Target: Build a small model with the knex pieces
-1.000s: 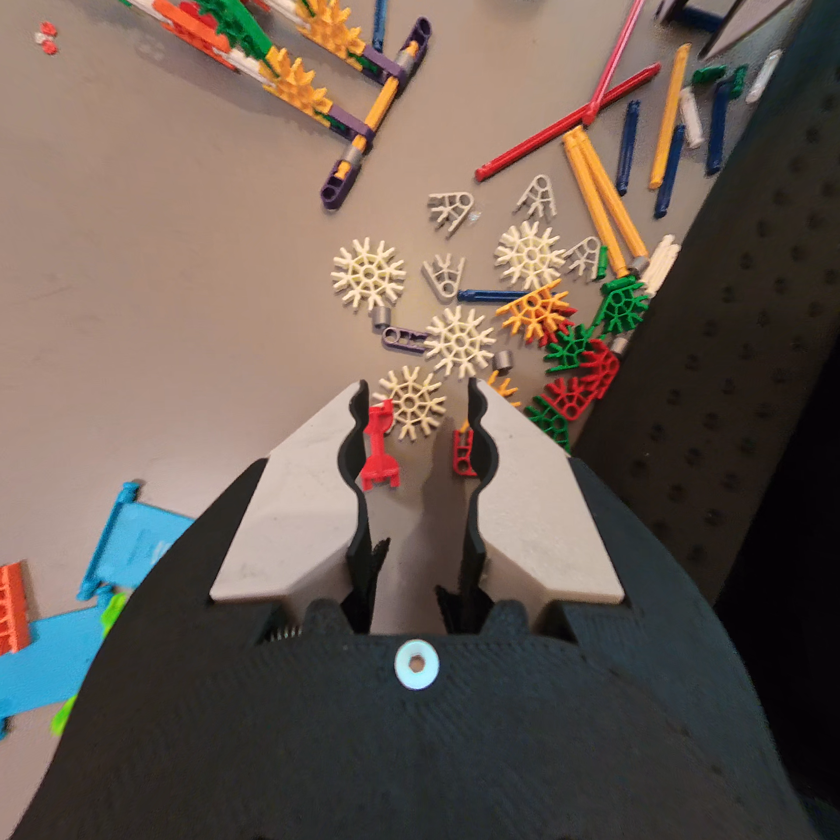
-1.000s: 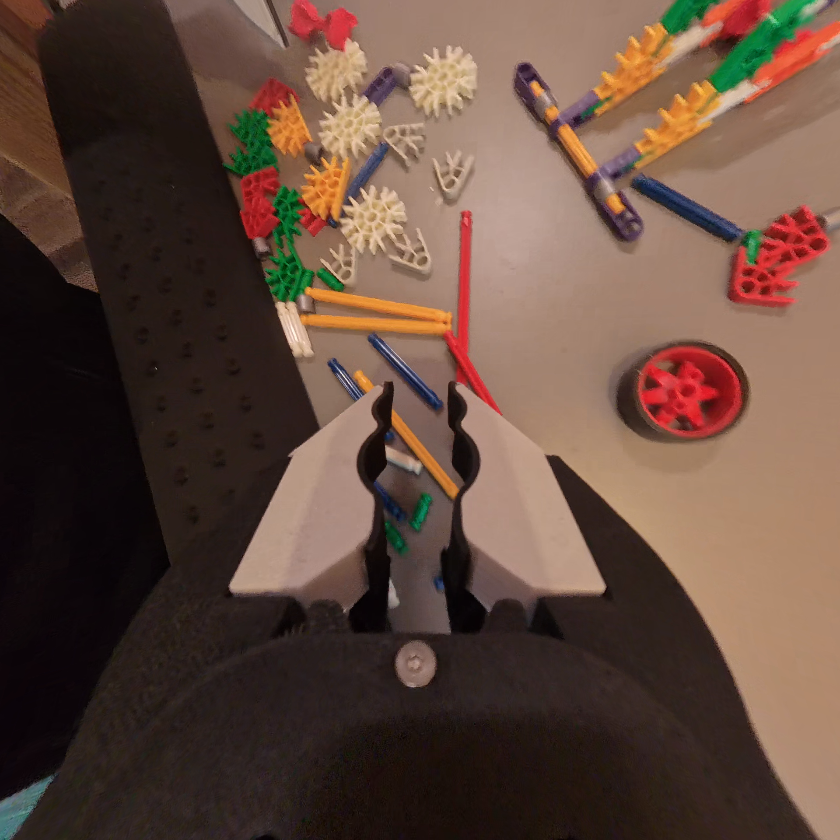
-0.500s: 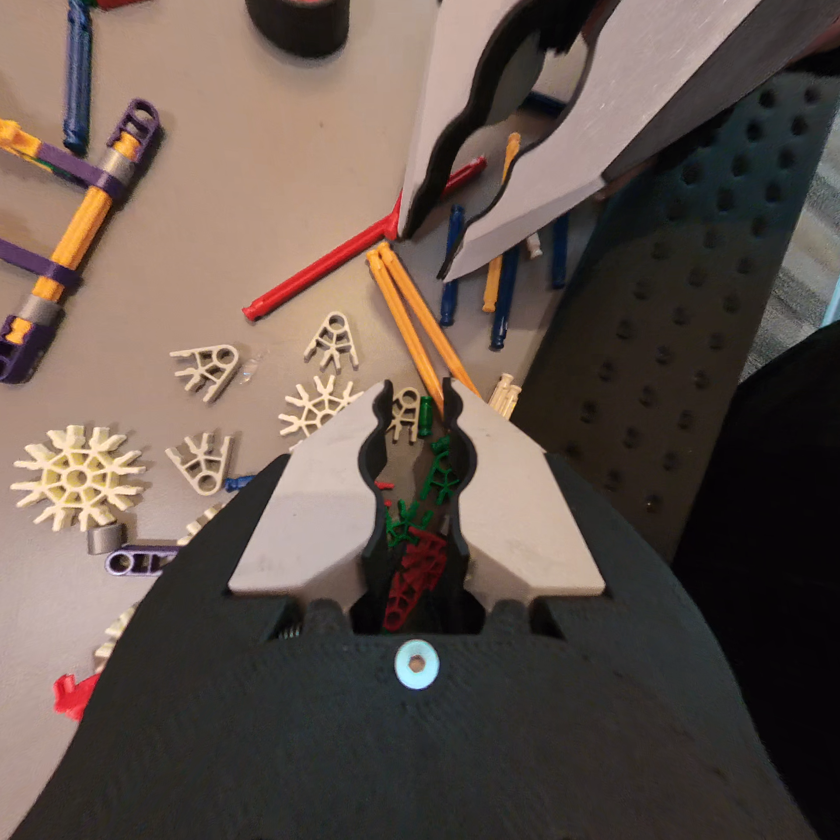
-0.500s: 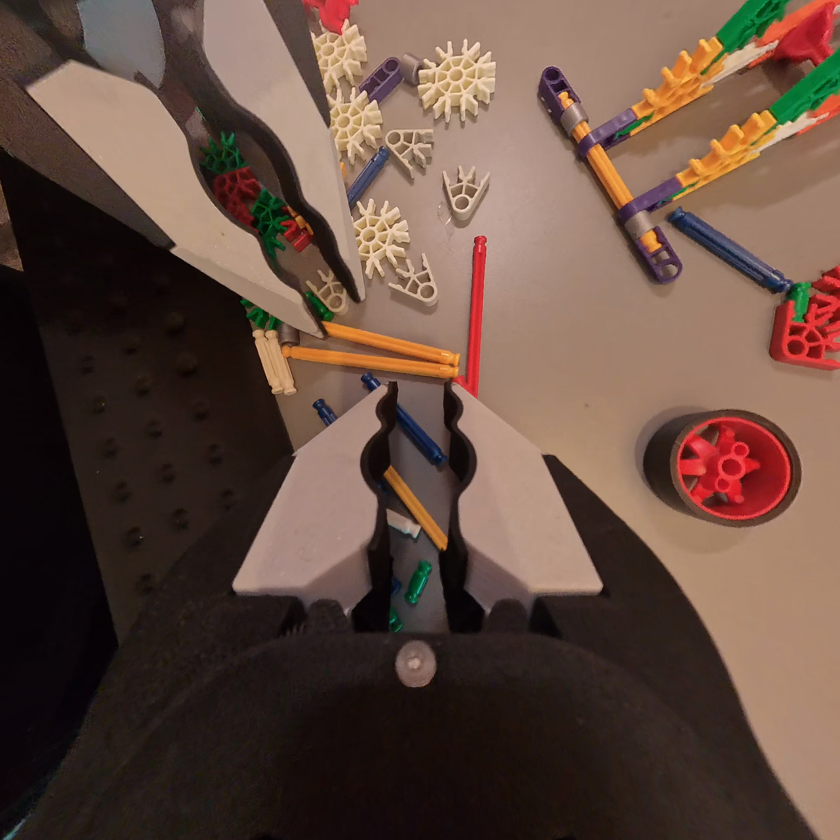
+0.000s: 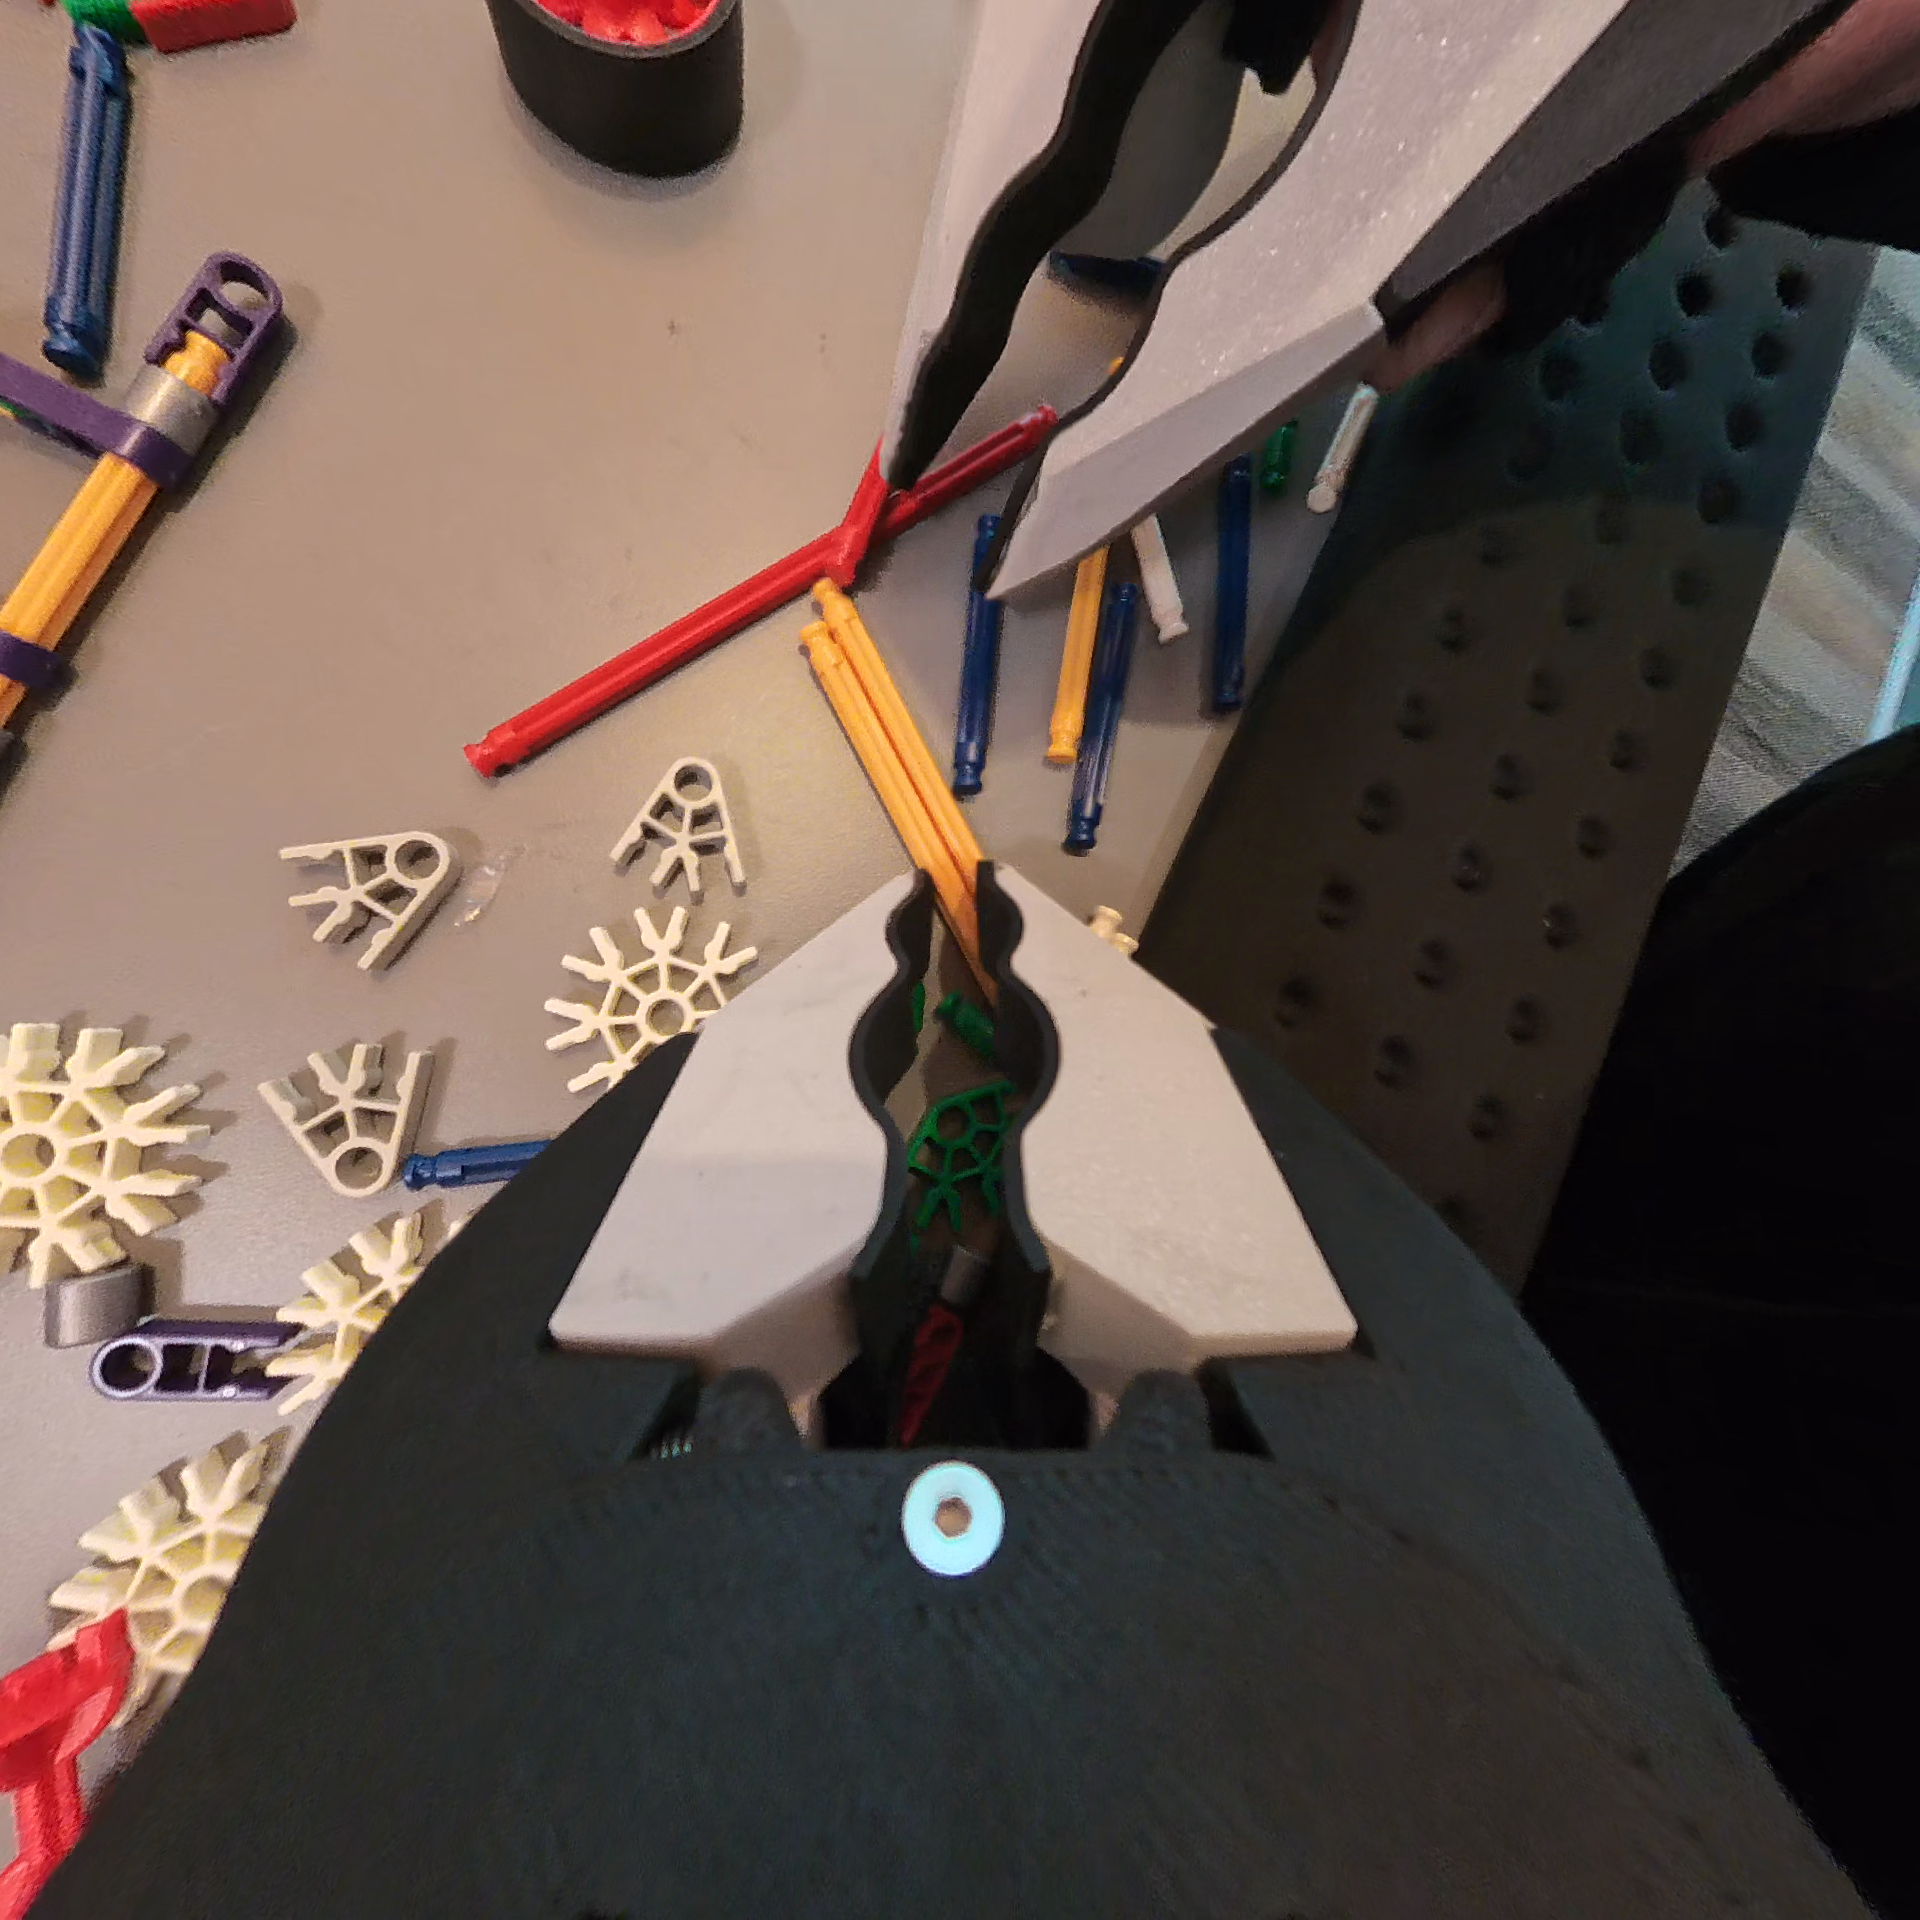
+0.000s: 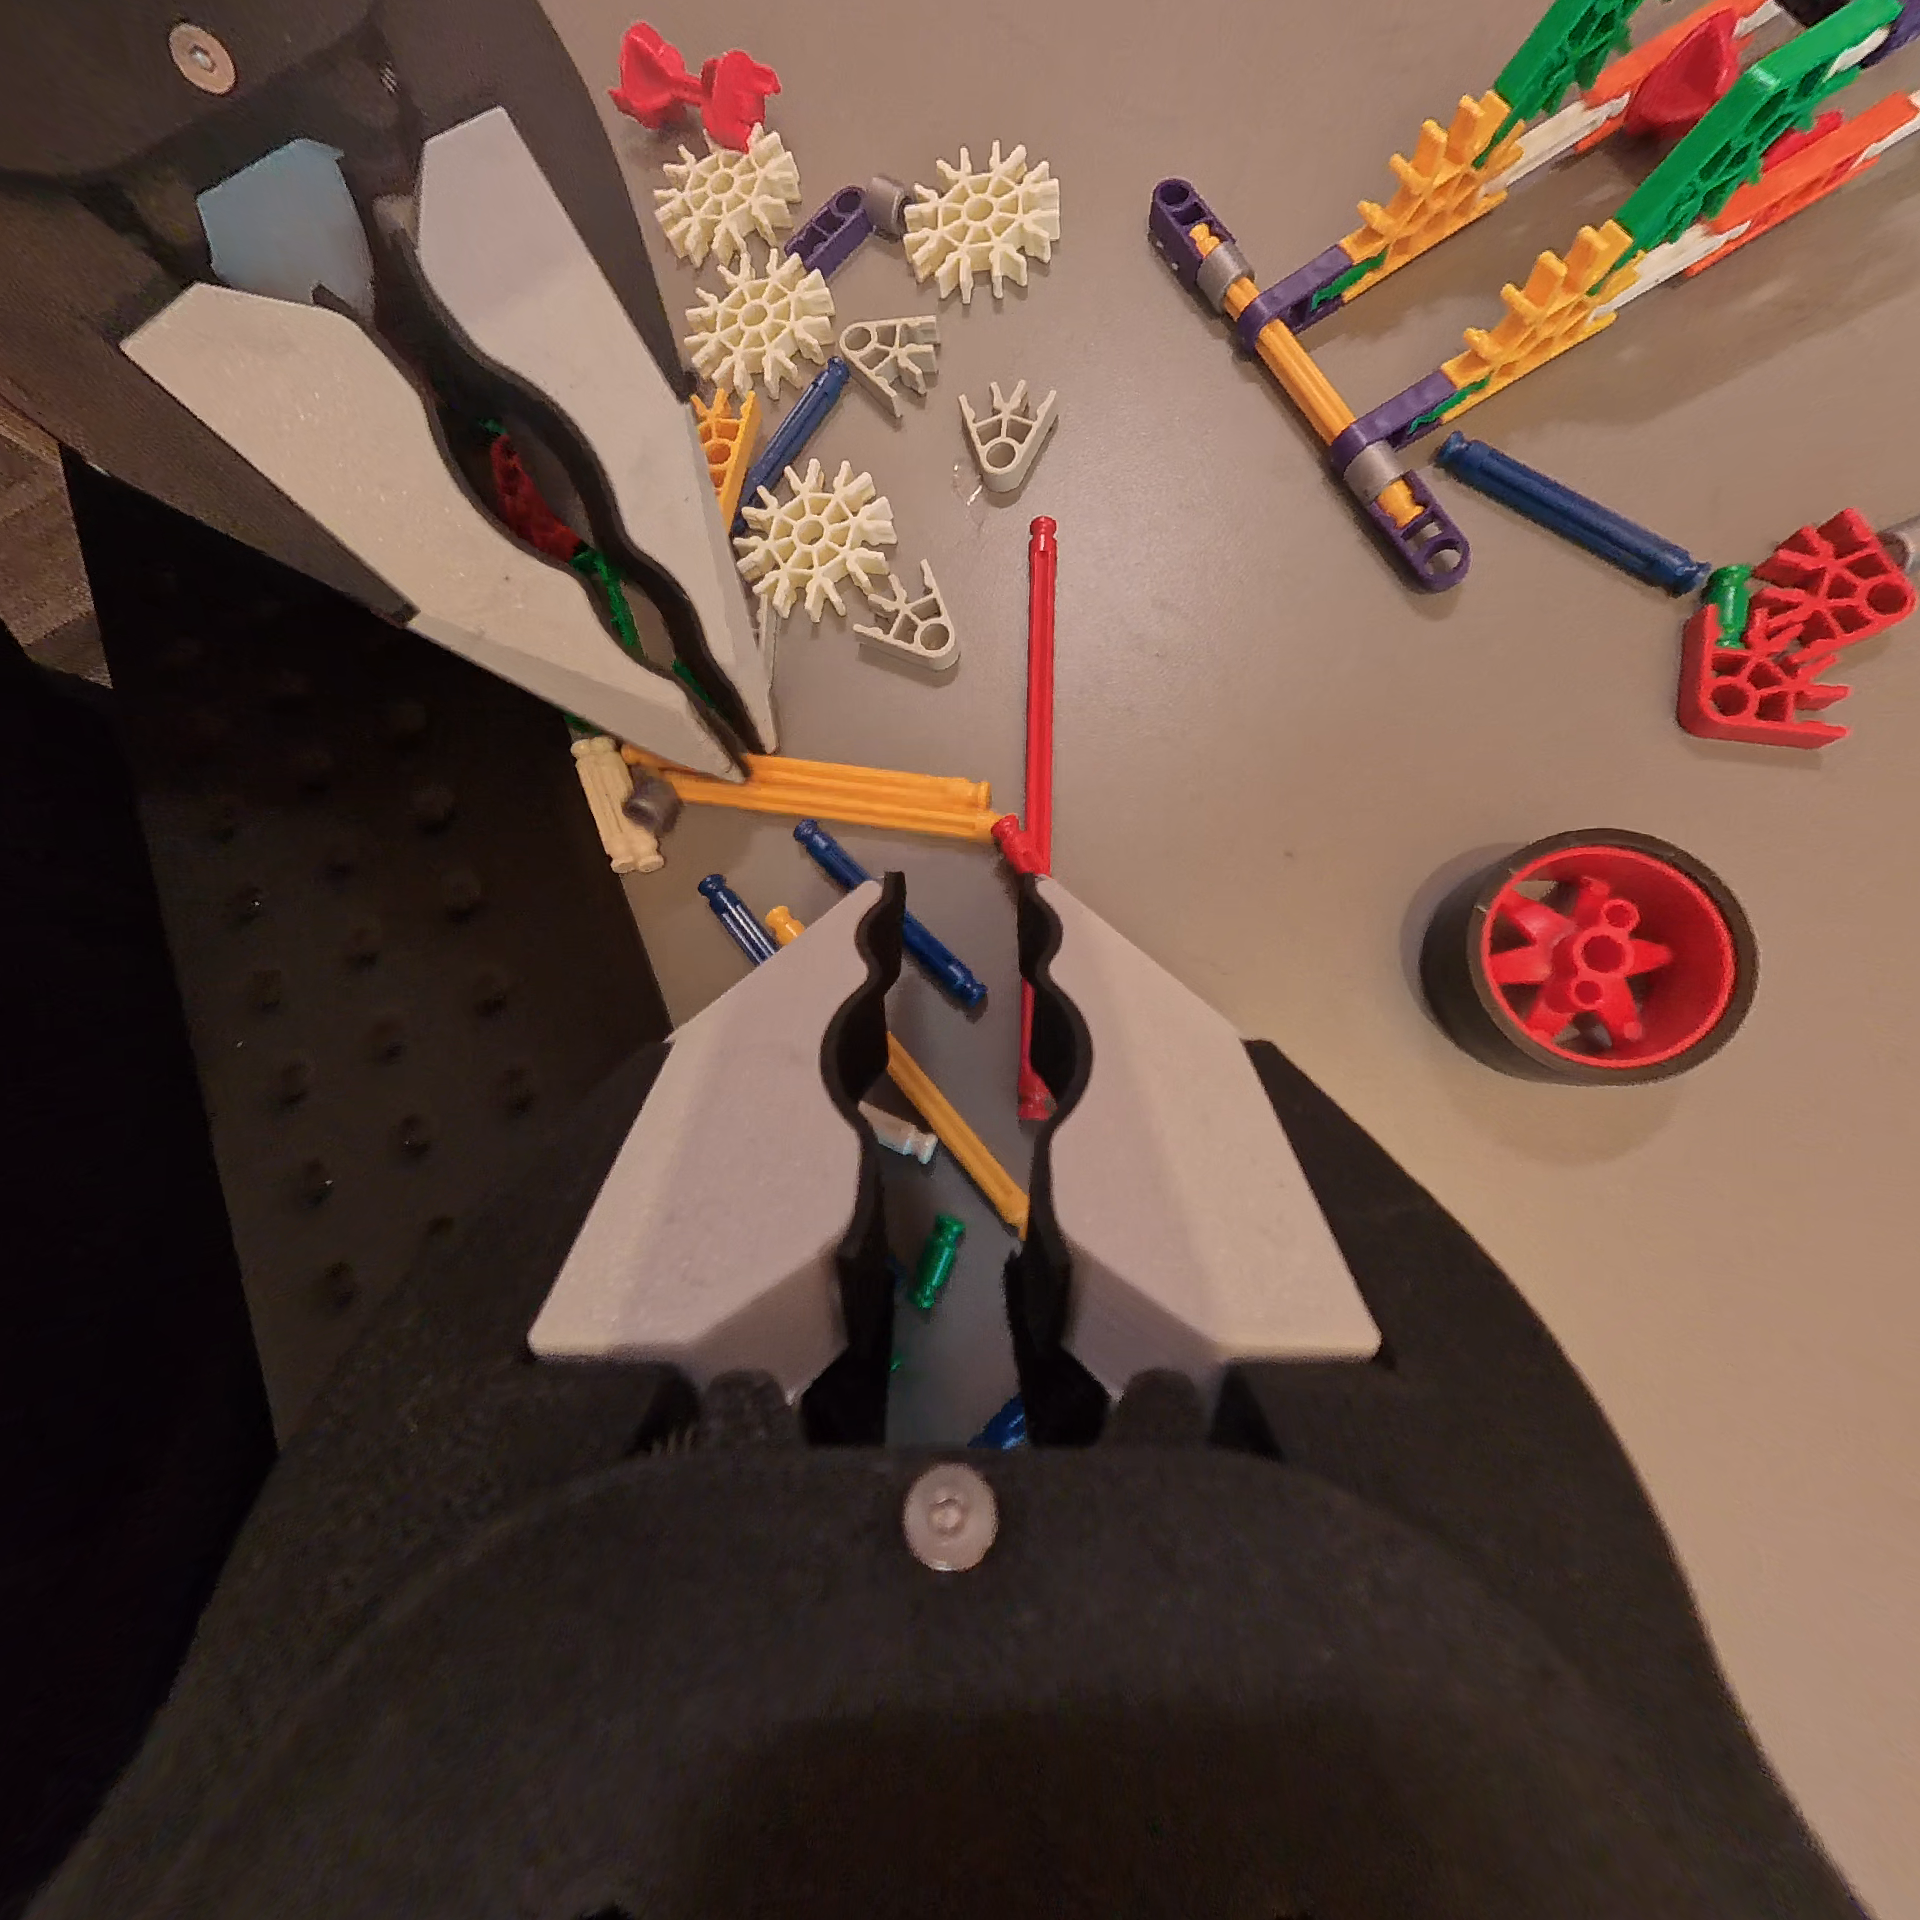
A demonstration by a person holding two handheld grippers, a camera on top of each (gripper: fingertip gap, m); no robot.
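The left gripper (image 5: 951, 883) has its tips pinching the pair of yellow rods (image 5: 888, 727); whether both rods are caught cannot be told. At 1 o'clock, the right gripper (image 6: 961, 883) hangs spread above a blue rod (image 6: 899, 914), its body hiding further rods.

Left gripper (image 5: 954, 894) nearly closed, right gripper (image 6: 961, 883) parted, tips close.
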